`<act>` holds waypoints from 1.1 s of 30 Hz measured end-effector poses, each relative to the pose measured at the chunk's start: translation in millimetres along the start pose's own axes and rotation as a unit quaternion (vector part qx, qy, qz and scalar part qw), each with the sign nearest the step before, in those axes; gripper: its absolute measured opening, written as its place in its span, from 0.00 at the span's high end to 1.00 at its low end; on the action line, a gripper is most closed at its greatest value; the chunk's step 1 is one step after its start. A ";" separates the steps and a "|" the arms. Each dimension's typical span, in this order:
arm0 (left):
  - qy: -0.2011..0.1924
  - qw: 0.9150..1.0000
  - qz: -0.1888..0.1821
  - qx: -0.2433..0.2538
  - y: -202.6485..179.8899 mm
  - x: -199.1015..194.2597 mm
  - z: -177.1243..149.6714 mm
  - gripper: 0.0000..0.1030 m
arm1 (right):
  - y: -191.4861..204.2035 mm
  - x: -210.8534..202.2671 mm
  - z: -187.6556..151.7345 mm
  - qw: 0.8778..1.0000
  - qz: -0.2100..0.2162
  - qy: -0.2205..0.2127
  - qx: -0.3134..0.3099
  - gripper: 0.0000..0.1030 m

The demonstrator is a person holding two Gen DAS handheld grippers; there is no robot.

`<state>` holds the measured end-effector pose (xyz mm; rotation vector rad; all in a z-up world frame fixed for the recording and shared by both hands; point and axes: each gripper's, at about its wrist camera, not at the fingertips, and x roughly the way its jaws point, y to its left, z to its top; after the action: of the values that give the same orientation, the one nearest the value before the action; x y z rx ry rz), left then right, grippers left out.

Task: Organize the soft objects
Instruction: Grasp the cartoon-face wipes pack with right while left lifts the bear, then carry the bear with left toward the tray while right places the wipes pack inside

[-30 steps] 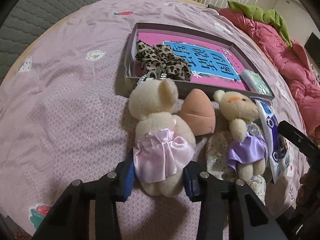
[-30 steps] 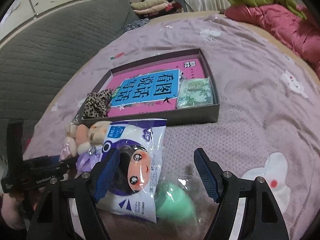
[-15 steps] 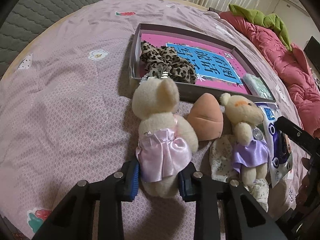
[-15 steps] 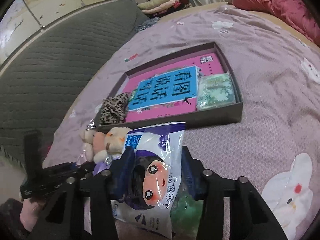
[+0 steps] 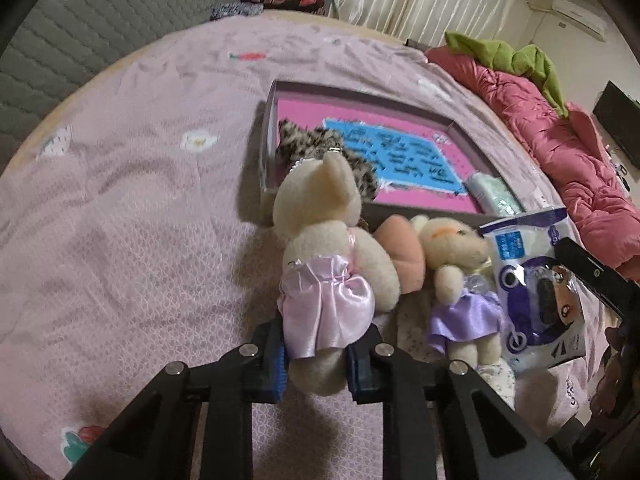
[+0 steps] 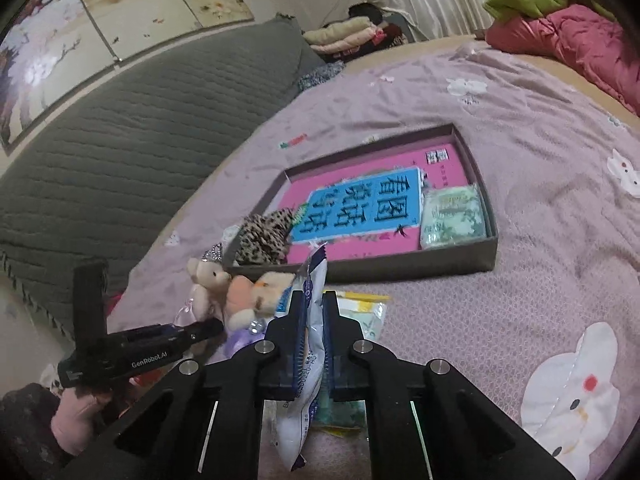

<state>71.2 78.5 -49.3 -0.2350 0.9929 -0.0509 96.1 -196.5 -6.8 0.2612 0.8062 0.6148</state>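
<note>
My left gripper [image 5: 314, 354] is shut on a cream plush bear in a pink dress [image 5: 328, 264] and holds it lifted, its head in front of the shallow grey box [image 5: 267, 148]. My right gripper [image 6: 311, 326] is shut on a white and purple cartoon packet [image 6: 310, 344], held edge-on above the bed; the packet also shows in the left wrist view [image 5: 536, 292]. A second bear in a purple dress [image 5: 460, 276] and a peach sponge [image 5: 402, 256] lie by the box's near wall. A leopard scrunchie [image 6: 264, 236] and a green tissue pack [image 6: 452, 216] lie in the box.
The box holds a pink and blue book [image 6: 360, 204] on the lilac bedspread [image 5: 140, 208]. A pink quilt with a green cloth [image 5: 560, 128] lies at the right. A grey headboard [image 6: 140, 128] runs along the left. A green pack [image 6: 360, 316] lies under the packet.
Both grippers closed from open. The left one took hold of the pink-dress bear and lifted it; the right one took hold of the cartoon packet and raised it edge-on off the bed.
</note>
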 end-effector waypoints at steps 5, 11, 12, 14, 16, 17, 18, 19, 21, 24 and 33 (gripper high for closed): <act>-0.017 1.000 -0.010 0.002 -4.1 -13.7 1.0 0.78 | 1.8 -12.7 6.7 0.999 0.010 -0.034 0.006 0.92; -0.036 0.999 -0.006 0.013 -9.7 -27.6 1.7 0.78 | 3.6 -19.8 10.4 0.999 0.010 -0.052 0.007 0.93; -0.040 0.999 -0.005 0.015 -10.9 -29.6 2.3 0.78 | 3.8 -20.8 11.3 0.998 0.011 -0.053 0.008 0.93; -0.045 0.999 -0.006 0.021 -14.4 -34.1 4.2 0.78 | 5.4 -23.3 12.1 0.998 0.011 -0.058 0.006 0.93; -0.049 0.998 -0.005 0.028 -18.4 -37.5 5.3 0.78 | 7.4 -24.2 12.5 0.998 0.014 -0.059 0.004 0.93; -0.050 0.998 -0.005 0.030 -19.7 -38.6 5.4 0.78 | 8.5 -24.7 12.9 0.998 0.013 -0.060 0.003 0.93; -0.049 0.998 -0.005 0.030 -20.8 -39.4 5.6 0.78 | 10.0 -25.5 13.3 0.998 0.012 -0.061 0.001 0.93; -0.047 0.998 -0.006 0.030 -22.0 -39.8 5.9 0.78 | 11.4 -25.9 13.8 0.998 0.014 -0.061 0.000 0.94; -0.046 0.998 -0.007 0.032 -24.0 -40.0 6.6 0.78 | 15.4 -28.1 15.1 0.998 0.008 -0.064 -0.006 0.94; -0.044 0.998 -0.008 0.033 -28.1 -40.8 7.5 0.78 | 24.8 -31.3 18.1 0.997 -0.009 -0.071 -0.025 0.94; -0.055 0.998 -0.013 0.037 -45.9 -45.6 26.0 0.78 | 48.4 -38.6 36.5 0.993 -0.012 -0.103 -0.050 0.94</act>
<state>70.9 45.2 11.9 -0.1810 0.8761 -0.0961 82.7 -180.9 62.1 0.2197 0.5778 0.5930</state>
